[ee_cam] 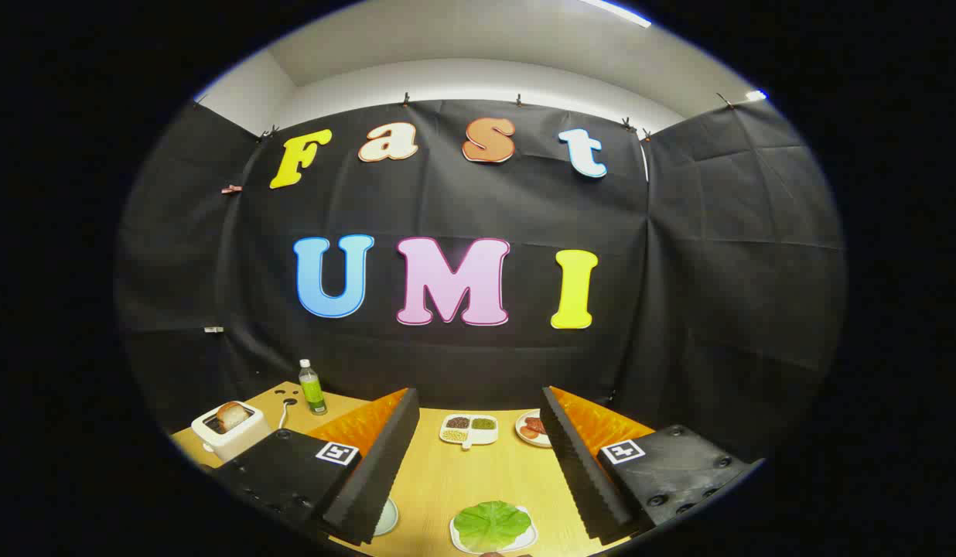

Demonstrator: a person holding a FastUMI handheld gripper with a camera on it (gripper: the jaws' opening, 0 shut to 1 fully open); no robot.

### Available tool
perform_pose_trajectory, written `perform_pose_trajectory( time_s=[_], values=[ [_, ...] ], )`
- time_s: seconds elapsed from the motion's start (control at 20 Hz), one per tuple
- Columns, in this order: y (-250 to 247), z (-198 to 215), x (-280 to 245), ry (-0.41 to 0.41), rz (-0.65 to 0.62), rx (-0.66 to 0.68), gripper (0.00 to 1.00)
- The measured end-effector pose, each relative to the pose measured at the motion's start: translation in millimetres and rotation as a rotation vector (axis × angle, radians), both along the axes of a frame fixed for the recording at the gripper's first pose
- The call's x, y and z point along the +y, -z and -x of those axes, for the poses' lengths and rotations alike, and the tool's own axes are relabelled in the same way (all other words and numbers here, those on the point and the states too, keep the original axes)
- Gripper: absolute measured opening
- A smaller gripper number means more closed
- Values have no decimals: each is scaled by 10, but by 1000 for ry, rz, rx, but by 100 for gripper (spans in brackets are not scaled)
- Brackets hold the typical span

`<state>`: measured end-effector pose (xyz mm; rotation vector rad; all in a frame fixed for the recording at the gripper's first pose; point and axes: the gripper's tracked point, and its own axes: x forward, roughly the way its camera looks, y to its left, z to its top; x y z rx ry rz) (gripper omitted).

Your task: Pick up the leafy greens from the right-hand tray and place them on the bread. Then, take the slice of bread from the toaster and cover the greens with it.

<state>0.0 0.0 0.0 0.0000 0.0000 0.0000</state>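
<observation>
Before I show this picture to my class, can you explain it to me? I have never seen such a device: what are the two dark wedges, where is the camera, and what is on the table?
The camera rides on a hand-held gripper and looks forward along its two fingers; those are the dark wedges. The fingers stand wide apart and hold nothing. Between them, on a wooden table, a green lettuce leaf lies on a white plate. Beyond the fingers sit a white divided dish of grains and beans, and a plate of reddish food, partly hidden. Off to one side stands a white toaster with a slice of bread sticking up from it, and behind it a green bottle.
</observation>
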Motion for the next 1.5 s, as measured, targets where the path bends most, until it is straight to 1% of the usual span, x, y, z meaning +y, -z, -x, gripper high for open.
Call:
perform_pose_trajectory(
  time_s=[0.3,0.7,0.85,1.1,1.5],
  values=[
    [45,-45,189,-42,-2,6,97],
    [229,-68,272,-52,-3,40,97],
    [258,-91,266,-51,18,46,97],
    [397,-130,272,-62,13,80,98],
    [806,-211,108,-76,23,168,97]
  ],
)
